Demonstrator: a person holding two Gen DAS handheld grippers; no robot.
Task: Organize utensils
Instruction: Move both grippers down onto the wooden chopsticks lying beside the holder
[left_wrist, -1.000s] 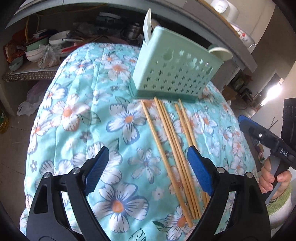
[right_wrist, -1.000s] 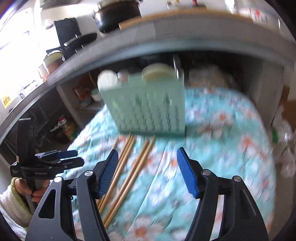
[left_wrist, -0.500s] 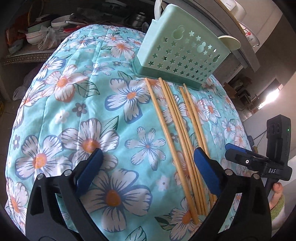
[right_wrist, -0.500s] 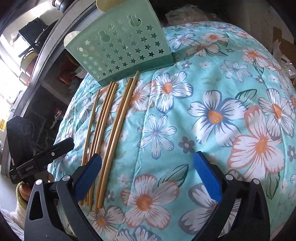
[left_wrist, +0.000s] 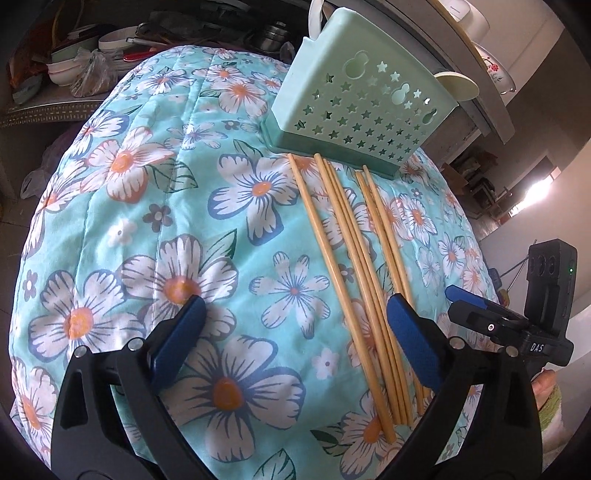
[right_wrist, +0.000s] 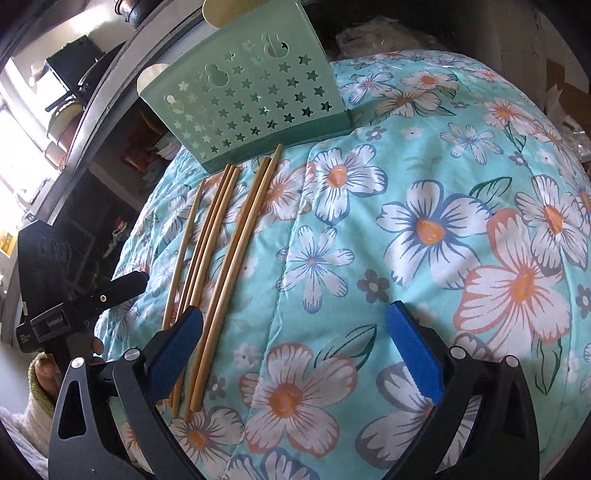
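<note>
Both tongs are standing with jaws spread wide and holding nothing. The left gripper (left_wrist: 291, 325) is hovering low over the floral cloth (left_wrist: 155, 206); in its view, its right blue pad (left_wrist: 410, 336) is sitting just beside the chopsticks (left_wrist: 354, 266), at the lower right of the frame. The right gripper (right_wrist: 295, 332) is hovering likewise, with its left pad (right_wrist: 177, 347) overlapping the near ends of the same bundle at the lower left of its frame.

The chopsticks are lying loosely side by side, their far ends reaching toward the base of the green perforated holder (left_wrist: 354, 103), which is standing upright at the upper centre.

Recommended procedure for the step in hand, judged as the first pick:
- Centre one gripper over a single pair, not the whole bundle.
- Close across the sticks, near their thicker ends.
- Lower fully before closing; the cloth is padded and quilted, so sticks are likely sinking slightly and may roll.
- Keep the second gripper clear of the first.

The cloth is covering a rounded surface. Behind it, a shelf with bowls (left_wrist: 62, 66) is showing at the upper left of the left view, and a grey counter edge is running across the top.
</note>
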